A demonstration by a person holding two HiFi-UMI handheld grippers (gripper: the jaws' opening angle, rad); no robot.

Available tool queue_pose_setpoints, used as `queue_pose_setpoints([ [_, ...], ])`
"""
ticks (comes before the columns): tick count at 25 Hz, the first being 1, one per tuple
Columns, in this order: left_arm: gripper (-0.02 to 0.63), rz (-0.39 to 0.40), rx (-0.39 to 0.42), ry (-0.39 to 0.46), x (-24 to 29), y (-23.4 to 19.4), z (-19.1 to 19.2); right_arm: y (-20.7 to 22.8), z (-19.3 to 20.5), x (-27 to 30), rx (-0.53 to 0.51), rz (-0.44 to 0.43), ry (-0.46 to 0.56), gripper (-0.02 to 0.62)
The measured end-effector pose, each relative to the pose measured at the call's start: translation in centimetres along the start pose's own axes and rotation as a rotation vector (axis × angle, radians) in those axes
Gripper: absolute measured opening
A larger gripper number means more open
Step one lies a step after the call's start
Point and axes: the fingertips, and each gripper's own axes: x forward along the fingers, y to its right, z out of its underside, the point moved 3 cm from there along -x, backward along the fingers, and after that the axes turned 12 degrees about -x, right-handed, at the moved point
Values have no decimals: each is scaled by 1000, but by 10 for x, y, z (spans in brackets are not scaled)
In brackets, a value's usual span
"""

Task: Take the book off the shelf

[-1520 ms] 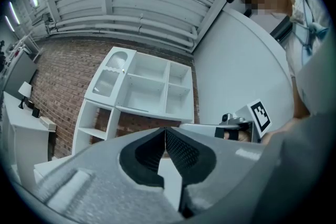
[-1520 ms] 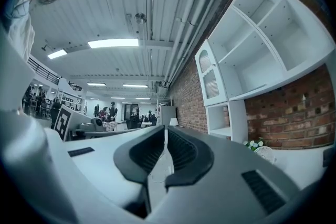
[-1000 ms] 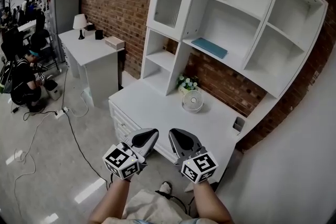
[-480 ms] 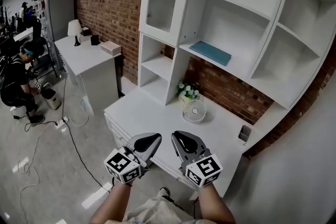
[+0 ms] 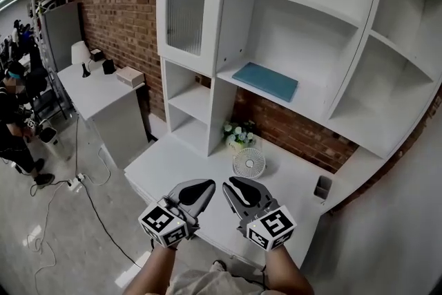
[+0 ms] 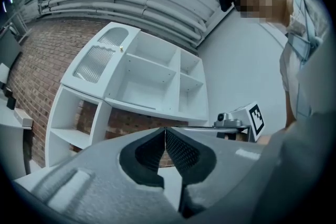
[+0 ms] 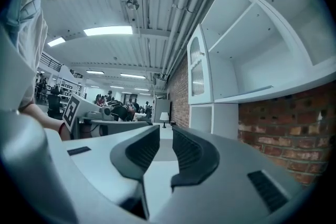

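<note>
A flat teal book [image 5: 266, 81] lies on the middle shelf of the white shelf unit [image 5: 219, 45], above the desk. Both grippers are held low over the desk's front edge, well below and in front of the book. My left gripper [image 5: 195, 192] has its pads pressed together with nothing between them, as the left gripper view shows [image 6: 165, 132]. My right gripper [image 5: 240, 193] has just been opening. In the right gripper view a narrow gap [image 7: 165, 139] shows between its pads, with nothing in it.
On the white desk top [image 5: 173, 166] stand a small white fan [image 5: 248, 163], a flower pot [image 5: 237, 132] and a dark cup [image 5: 322, 187]. A side desk [image 5: 97, 90] with a lamp is at the left. Cables lie on the floor, near a person [image 5: 10, 114].
Both grippers have moved forward toward the desk and shelf unit, which now looks larger and nearer. The right gripper's jaws have parted a little. The left gripper stays shut.
</note>
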Motion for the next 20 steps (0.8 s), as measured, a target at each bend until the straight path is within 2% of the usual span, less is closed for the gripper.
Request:
queue_pose_setpoints([
  [8,11,41,-16,5,48,-20,4,47,13,10,-5,33,-14,75],
  [20,11,82,-64,-19,76,-52,0,71,18,31,-12,74,-61,75],
])
